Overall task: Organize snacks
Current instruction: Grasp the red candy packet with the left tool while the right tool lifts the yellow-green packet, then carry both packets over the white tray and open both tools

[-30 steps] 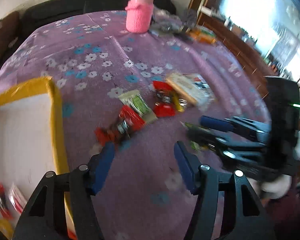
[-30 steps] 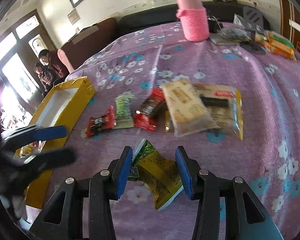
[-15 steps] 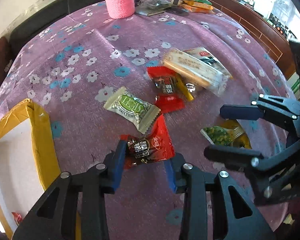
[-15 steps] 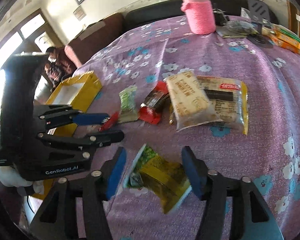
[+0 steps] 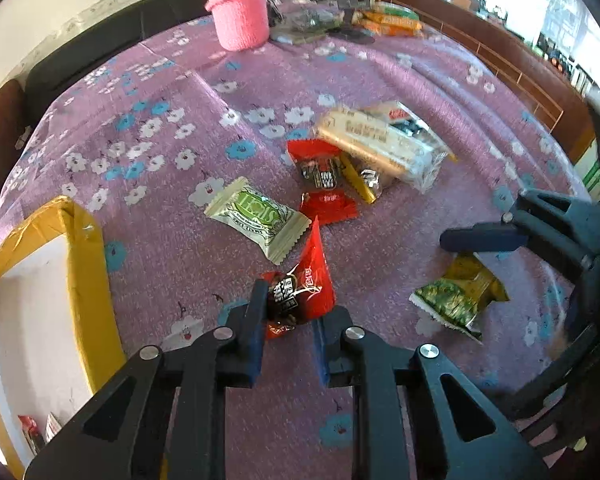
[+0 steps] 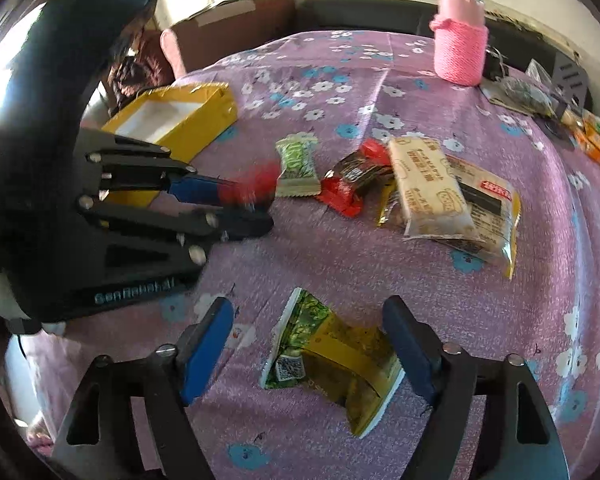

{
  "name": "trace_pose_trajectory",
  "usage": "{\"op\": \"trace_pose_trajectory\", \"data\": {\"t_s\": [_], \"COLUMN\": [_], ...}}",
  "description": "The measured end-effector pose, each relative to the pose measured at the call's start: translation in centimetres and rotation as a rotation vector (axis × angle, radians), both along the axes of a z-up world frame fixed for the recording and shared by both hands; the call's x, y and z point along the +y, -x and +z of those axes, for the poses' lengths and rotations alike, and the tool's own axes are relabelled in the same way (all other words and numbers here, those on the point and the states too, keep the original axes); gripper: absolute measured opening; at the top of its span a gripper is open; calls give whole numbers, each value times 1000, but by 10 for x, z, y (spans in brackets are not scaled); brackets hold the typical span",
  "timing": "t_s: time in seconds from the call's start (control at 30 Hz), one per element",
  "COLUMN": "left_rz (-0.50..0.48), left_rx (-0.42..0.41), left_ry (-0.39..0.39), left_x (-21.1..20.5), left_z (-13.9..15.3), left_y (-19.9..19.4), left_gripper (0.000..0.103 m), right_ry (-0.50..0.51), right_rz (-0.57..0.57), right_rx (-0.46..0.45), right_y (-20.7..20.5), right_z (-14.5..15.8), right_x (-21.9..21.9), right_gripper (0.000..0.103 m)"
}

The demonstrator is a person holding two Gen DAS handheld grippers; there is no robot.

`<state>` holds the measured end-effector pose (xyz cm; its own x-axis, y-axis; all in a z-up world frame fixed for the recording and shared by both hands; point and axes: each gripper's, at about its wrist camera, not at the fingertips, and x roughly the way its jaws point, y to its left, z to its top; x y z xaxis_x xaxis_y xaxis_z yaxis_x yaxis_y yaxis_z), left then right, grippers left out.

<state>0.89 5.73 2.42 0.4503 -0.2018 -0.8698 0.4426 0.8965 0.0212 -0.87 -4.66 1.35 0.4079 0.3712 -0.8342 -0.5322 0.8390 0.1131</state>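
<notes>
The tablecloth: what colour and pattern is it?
Purple tablecloth with white and blue flowers, clearest in the left wrist view.

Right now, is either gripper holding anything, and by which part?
Left gripper is shut on the red snack packet, pinching its near end. Right gripper holds nothing: its jaws are opening, with the green-yellow packet lying between them untouched.

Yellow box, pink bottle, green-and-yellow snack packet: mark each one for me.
yellow box (image 5: 94, 288), left wrist view, on its right wall.
pink bottle (image 6: 460, 54), right wrist view, on its knitted sleeve.
green-and-yellow snack packet (image 6: 336, 356), right wrist view, on its middle.
</notes>
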Motion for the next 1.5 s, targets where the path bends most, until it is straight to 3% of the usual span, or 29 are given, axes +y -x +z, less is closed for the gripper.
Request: {"op": "trace_pose_trajectory", "data": {"t_s": [0.07,0.13,0.33,0.63,0.73,0.8,0.83,0.87,1.13,1.33,1.5], "left_rz": [7,23,85,187,209,222,233,241,332,437,519], "left_rx": [-10,-22,-57,-146,-175,-180,-180,-179,-174,-194,-188], "left_ry": [18,34,127,305,340,360,375,386,419,426,436], "left_x": [4,10,34,78,89,95,99,102,134,173,203], "left_z": [7,13,31,65,71,72,70,69,59,57,47], "left_y": [4,7,25,81,92,95,96,97,114,122,124], "left_gripper": [17,17,17,18,18,18,18,18,18,18,18], "right_ry": [53,106,97,123,140,138,133,122,62,-48,-117], "right_rz": [56,108,101,71,55,34,6,-16,-84,-113,-52], "right_rx": [-14,-40,-35,-14,-5,-7,-11,-9,-38,-60,-56], "right_y": [7,16,13,10,16,19,20,19,25,26,28], "right_z": [-4,-7,-8,-7,-6,-4,-2,0,9,48,74], "right_x": [8,18,14,10,2,-5,-9,-13,-16,-9,31], "right_gripper": [95,98,95,95,93,82,70,67,60,60,60]}}
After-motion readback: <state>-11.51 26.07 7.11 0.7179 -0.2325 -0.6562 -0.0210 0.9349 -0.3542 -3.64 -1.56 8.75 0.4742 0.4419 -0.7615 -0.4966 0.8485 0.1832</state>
